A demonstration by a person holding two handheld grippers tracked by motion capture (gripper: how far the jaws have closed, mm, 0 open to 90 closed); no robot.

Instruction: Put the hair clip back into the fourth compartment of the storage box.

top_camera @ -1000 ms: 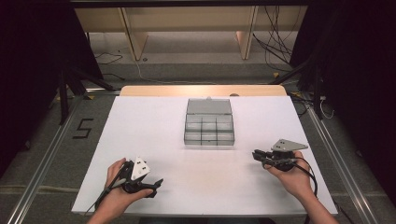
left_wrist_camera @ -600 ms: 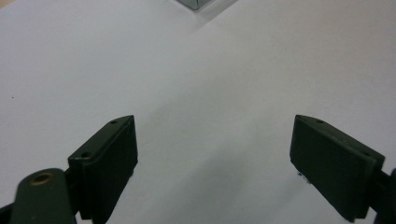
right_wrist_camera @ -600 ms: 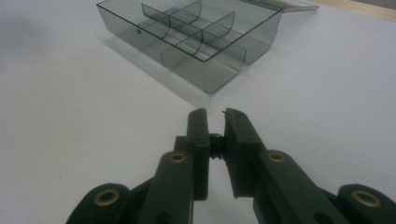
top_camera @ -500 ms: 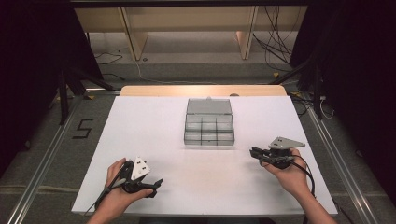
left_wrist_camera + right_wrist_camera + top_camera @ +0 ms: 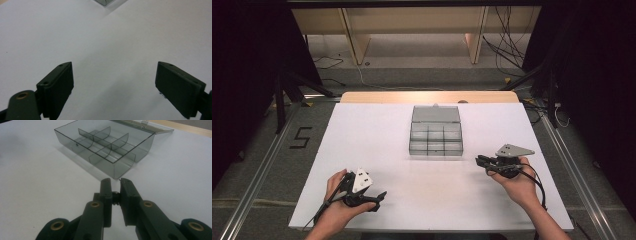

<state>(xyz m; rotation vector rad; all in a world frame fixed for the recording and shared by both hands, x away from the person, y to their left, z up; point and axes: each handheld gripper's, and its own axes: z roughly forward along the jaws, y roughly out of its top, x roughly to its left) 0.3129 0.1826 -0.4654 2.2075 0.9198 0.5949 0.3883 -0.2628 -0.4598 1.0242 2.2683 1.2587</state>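
Since a second ago the right tongs (image 5: 480, 161) have slid a little toward nine o'clock, closing on the near right corner of the clear compartment box (image 5: 435, 136); the left tongs (image 5: 379, 195) rest where they were, and the box has not shifted.

The box sits at the middle of the white table (image 5: 362, 135), lid folded open toward twelve o'clock, its long axis seeming to run from six to twelve with the lid counted in. From the right tongs it lies at about ten o'clock, near but apart; in the right gripper view its corner (image 5: 115, 171) stands just ahead of the tips. From the left tongs it lies at about one o'clock, well apart. The right hand (image 5: 517, 182) is therefore the nearer one, and likely the one to act on the box.

The right tongs are pressed nearly together with nothing between them. The left tongs (image 5: 113, 82) are spread wide over bare table, holding nothing.

No brand or label can be read on the box; a "5" (image 5: 301, 137) is marked on the floor at nine o'clock of the table.
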